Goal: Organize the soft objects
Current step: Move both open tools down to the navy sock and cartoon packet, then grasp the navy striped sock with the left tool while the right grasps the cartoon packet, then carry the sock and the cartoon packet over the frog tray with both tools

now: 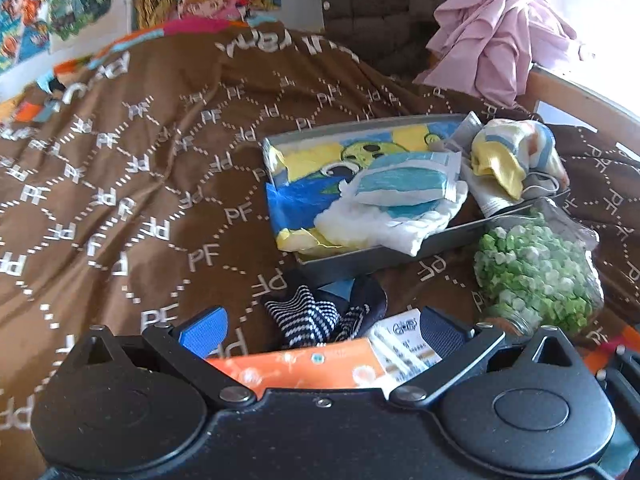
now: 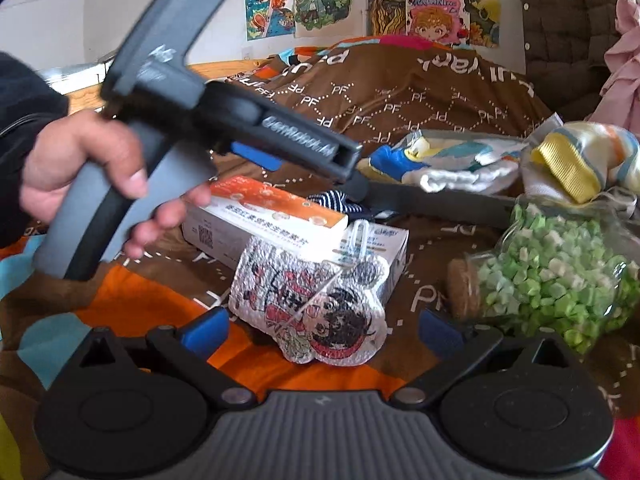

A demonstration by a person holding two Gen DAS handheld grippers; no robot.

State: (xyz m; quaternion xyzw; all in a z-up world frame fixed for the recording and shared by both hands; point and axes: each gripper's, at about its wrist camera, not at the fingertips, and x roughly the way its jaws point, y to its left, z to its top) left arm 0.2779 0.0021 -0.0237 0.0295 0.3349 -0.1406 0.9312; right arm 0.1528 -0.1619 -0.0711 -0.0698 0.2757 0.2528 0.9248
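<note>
Left claw (image 1: 320,328) spread wide, grasping nothing, hovering low over the orange-and-white box (image 1: 320,364) that fills the gap between its blue pads. Just beyond the box, a pair of navy striped socks (image 1: 316,316) crumpled on the brown bedspread (image 1: 140,168), close against the near wall of the grey tray (image 1: 360,260). Inside the tray: a blue-and-yellow cartoon cloth (image 1: 304,200) spread flat, a white-and-teal packet (image 1: 404,184) on top of it, white fabric (image 1: 384,224) spilling over the front rim, and a bundled yellow, white and blue cloth (image 1: 516,156) at the right end. Just right of the tray, a clear jar of green and white paper stars (image 1: 536,276) lying on its side. Pink garment (image 1: 492,28) heaped at the far right corner of the bed.

Right claw (image 2: 320,332) likewise released and empty, its fingers either side of a bubble-wrapped cartoon charm (image 2: 320,312) propped against the same box (image 2: 272,220). From this view, left claw (image 2: 356,184) reaching down past the box toward the socks (image 2: 336,200), gripped by a hand (image 2: 92,176) in a dark sleeve (image 2: 24,120). Star jar (image 2: 560,276) at right with its cork stopper (image 2: 464,284) facing the charm. Tray (image 2: 440,196) and its cloths behind, cartoon posters (image 2: 304,0) on the wall beyond the bed.
</note>
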